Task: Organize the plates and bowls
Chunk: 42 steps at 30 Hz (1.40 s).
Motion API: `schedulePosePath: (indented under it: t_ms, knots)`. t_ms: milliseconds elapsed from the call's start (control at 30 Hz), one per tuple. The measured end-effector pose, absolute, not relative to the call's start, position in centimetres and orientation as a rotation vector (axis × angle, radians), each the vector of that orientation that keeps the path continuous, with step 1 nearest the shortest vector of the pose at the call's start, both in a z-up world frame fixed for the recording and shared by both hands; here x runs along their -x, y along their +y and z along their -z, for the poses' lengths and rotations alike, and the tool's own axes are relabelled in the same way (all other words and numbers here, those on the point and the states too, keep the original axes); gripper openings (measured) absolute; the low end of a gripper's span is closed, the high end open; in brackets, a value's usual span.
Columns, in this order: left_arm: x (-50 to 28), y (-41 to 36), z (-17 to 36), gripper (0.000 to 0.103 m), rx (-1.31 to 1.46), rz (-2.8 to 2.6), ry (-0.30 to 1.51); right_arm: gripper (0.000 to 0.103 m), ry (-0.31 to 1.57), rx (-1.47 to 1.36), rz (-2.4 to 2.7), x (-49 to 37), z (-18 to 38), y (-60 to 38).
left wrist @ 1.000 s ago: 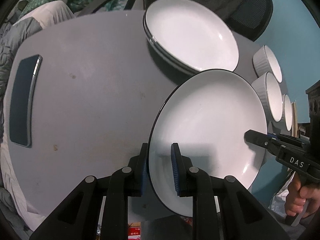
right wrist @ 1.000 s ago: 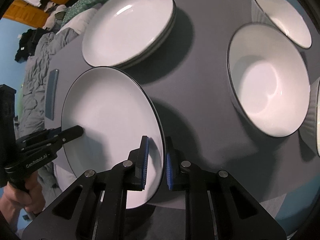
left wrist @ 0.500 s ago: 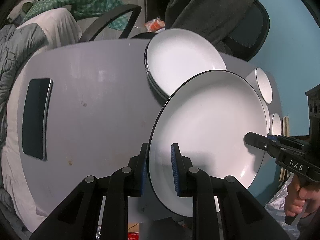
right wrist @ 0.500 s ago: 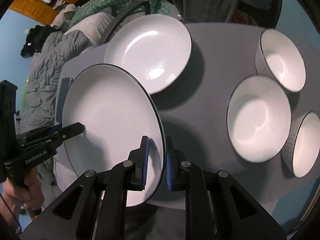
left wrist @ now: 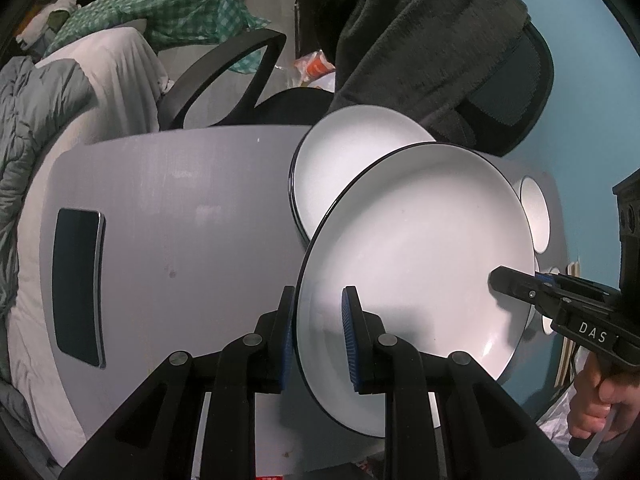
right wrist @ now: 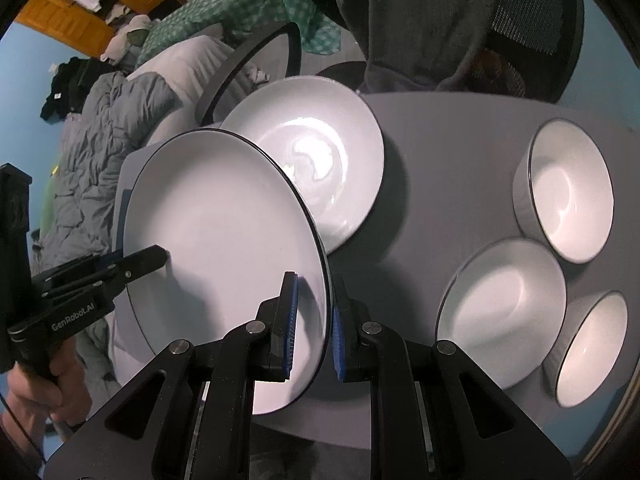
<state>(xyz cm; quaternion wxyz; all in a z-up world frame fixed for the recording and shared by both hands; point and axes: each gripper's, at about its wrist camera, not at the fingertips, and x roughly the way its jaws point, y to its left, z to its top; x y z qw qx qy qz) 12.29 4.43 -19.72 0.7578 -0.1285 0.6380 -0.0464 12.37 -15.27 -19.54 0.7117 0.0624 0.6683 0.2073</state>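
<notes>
**Two grippers carrying one plate toward the stack**

On the left, the left gripper [left wrist: 319, 334] is pinching the near-left rim of the plate [left wrist: 420, 264], jaws clamped on it. The plate is hanging above the counter [left wrist: 180, 208], tilted, its white face turned up and toward both cameras; being round, it has no long axis. On the right, the right gripper [right wrist: 313, 325] is gripping the opposite rim, probably to steady it for setting on the plate stack [right wrist: 320, 152] just behind. Three bowls [right wrist: 500, 312] are sitting farther right.
</notes>
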Motion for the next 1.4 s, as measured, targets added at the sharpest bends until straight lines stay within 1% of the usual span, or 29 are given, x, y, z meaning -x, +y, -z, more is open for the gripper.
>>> schedulePosePath:
  t_ms: [333, 633, 867, 1400]
  knots:
    - [-16.2, 4.4, 20.0, 0.022, 0.26, 0.078, 1.386, 0.015, 1.488, -0.14, -0.474, -16.1, 19.9, -15.3]
    - [-19.0, 4.5, 22.0, 0.023, 0.257, 0.035, 1.429, 0.015, 1.521, -0.142, -0.484, -19.1, 21.7, -15.1]
    - [-20.0, 4.5, 23.6, 0.023, 0.262, 0.001, 1.473, 0.016, 1.564, -0.158, -0.497, -20.7, 23.7, -14.8]
    - [-20.4, 4.0, 24.9, 0.024, 0.254, -0.013, 1.517, 0.016, 1.613, -0.15, -0.485, -21.6, 25.5, -15.1]
